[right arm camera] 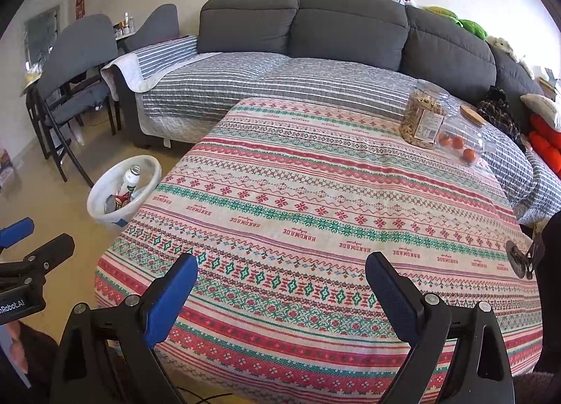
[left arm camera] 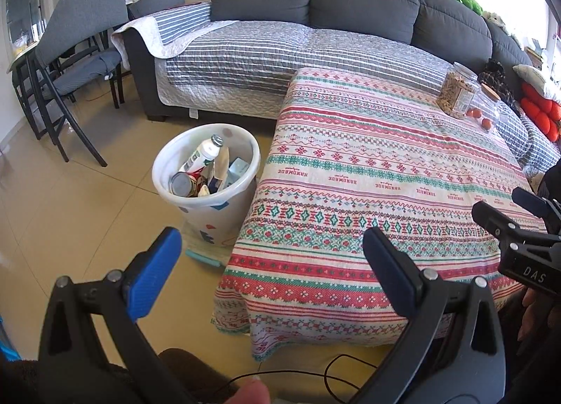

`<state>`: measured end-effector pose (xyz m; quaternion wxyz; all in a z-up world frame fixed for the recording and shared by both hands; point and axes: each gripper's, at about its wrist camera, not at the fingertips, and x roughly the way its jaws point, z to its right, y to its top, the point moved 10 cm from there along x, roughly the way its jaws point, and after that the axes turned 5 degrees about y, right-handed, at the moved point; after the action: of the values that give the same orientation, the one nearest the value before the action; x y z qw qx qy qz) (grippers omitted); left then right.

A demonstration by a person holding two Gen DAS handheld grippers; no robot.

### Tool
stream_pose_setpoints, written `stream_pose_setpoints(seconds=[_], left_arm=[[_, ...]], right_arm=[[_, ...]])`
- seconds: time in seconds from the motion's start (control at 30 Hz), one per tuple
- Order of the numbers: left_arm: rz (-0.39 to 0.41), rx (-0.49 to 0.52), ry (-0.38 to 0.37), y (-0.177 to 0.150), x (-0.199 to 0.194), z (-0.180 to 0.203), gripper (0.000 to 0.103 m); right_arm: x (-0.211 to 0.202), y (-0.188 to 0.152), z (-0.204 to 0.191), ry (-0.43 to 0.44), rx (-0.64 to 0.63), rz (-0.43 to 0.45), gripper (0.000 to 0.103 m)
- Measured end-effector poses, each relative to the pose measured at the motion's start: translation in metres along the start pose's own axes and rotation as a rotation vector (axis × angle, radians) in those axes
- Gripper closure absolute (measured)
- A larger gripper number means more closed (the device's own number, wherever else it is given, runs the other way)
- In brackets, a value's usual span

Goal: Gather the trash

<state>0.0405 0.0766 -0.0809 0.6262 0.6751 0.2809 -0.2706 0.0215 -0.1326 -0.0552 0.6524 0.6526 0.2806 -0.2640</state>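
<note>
We judge the collecting to be nearly or wholly done: the white bin (left arm camera: 207, 172) on the floor, just beside the near-left corner of the table, already holds the trash, and we see no loose litter on the patterned tablecloth (left arm camera: 350, 193) in either view. Inside the bin we count one white bottle (left arm camera: 203, 153) standing tilted, one can (left arm camera: 180, 184) lying with its end toward us, and what look like two or three cartons or wrappers (too jumbled to count with certainty). What remains on the table reads as keepers, not rubbish: two clear jars at the far right corner, one jar of tan snacks (right arm camera: 422, 116) and one lidded jar with small red fruits (right arm camera: 463, 139), the two touching or nearly so. Both tools are empty. The left gripper (left arm camera: 271, 271) is spread wide with nothing between its blue pads, aimed between bin and table; the right gripper (right arm camera: 280, 293) is likewise wide open over the near edge of the cloth, holding nothing.
</note>
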Motion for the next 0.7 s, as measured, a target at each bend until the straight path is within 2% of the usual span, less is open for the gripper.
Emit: stream_pose_setpoints(seconds=[0.7], left_arm=[[0.003, -0.008, 0.003, 0.0012, 0.0001, -0.0028, 0.001]], right_arm=[[0.0, -0.0002, -0.0023, -0.001, 0.013, 0.002, 0.005]])
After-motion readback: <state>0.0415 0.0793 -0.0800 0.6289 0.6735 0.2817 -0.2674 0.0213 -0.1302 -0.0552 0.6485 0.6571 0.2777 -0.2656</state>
